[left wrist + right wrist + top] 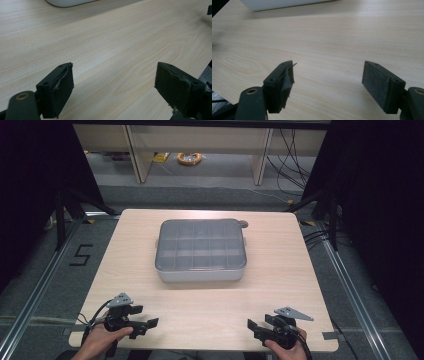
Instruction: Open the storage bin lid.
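Both grippers sit low at the near edge of the table [125, 250], one at each corner, and nothing is in hand yet. The left gripper [150, 324] has its jaws spread wide over bare wood, pads [62, 92] empty. Same story on the right gripper [252, 326]: jaws apart, nothing between them, just wood grain under the pads [378, 85]. The box [201, 250], a grey tray with a clear lid and a grid of compartments showing through it, rests in the middle of the table, well apart from both grippers and untouched. Lid looks shut and seated. So, by my reading, this is the very start: no reach made, no contact, everything with the box left to do.
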A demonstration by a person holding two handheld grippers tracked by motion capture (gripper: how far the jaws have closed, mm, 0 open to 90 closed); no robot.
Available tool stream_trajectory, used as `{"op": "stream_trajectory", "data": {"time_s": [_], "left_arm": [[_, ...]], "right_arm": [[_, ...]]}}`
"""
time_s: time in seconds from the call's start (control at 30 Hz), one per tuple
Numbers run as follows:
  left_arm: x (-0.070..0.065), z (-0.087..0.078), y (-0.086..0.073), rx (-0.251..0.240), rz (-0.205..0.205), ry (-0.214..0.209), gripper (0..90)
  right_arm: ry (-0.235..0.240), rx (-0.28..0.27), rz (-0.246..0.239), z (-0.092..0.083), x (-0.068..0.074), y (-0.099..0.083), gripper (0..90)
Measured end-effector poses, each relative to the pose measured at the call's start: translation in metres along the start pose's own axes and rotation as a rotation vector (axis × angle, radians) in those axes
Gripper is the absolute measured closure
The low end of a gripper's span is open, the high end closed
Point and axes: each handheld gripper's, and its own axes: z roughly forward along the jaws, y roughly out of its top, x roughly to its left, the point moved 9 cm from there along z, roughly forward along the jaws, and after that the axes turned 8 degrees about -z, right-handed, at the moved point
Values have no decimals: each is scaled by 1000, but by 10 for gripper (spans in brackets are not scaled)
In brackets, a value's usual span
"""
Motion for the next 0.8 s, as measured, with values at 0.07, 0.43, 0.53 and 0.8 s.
{"op": "stream_trajectory", "data": {"time_s": [0.07, 0.43, 0.53, 0.8], "left_arm": [[0, 0, 0, 0, 3, 2, 147], [3, -1, 2, -14, -20, -1, 147], [5, -2, 3, -19, -35, 2, 147], [7, -2, 5, -27, -50, 4, 147]], "right_arm": [[3, 3, 6, 0, 1, 0, 264], [-4, 17, 16, -1, -2, -2, 263], [8, 17, 60, -1, 1, -2, 263], [9, -20, 47, 0, -6, 2, 263]]}}
